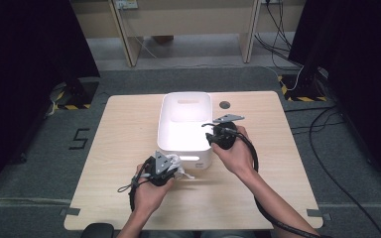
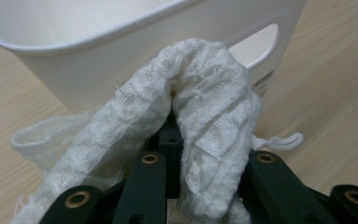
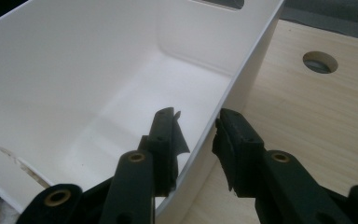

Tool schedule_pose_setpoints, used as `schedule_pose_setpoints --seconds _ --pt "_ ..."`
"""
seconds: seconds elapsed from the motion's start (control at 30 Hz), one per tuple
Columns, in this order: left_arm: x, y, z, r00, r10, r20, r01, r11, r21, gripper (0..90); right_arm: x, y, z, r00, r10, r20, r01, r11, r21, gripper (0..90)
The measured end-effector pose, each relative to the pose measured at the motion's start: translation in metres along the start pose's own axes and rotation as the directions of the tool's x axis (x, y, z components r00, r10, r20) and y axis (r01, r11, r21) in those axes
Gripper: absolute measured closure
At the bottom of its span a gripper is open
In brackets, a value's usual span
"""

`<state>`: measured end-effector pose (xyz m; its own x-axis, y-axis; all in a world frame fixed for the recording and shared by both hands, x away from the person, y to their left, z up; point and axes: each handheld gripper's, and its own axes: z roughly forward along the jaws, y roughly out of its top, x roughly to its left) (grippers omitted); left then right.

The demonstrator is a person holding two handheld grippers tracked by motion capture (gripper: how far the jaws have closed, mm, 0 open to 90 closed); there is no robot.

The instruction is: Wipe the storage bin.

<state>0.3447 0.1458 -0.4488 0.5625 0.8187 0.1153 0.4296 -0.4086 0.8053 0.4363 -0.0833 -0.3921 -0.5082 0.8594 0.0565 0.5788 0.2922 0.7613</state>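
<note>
Left tongs (image 2: pixel 200 186) clamped on the white cloth (image 2: pixel 205 107), right tongs (image 3: pixel 193 140) straddling the bin (image 3: pixel 242 70) wall unclamped — risks snagging trailing cloth on the rim and shoving the unpinned bin across the surface (image 1: pixel 129 124).

Left hand-held gripper (image 1: pixel 171 166) clamped shut; right hand-held gripper (image 1: pixel 213 130) jaws parted.

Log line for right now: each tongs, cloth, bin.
left tongs: shut on white cloth | right tongs: straddling wall of white bin, grip unclear | cloth: outside bin, near side
</note>
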Motion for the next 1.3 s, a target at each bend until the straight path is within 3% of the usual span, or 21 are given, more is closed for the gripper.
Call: schedule_pose_setpoints --seconds 0.77,1.3 --pt "-0.004 -0.013 0.018 0.9996 0.025 0.013 -0.026 0.9984 0.049 74.8 0.0 0.0 0.0 1.0 0.003 -0.002 -0.003 1.0 0.001 67.7" --pt "-0.004 -0.019 0.028 0.9994 0.019 0.027 -0.021 0.9973 0.07 74.8 0.0 0.0 0.0 1.0 0.004 -0.001 -0.004 1.0 -0.002 67.6"
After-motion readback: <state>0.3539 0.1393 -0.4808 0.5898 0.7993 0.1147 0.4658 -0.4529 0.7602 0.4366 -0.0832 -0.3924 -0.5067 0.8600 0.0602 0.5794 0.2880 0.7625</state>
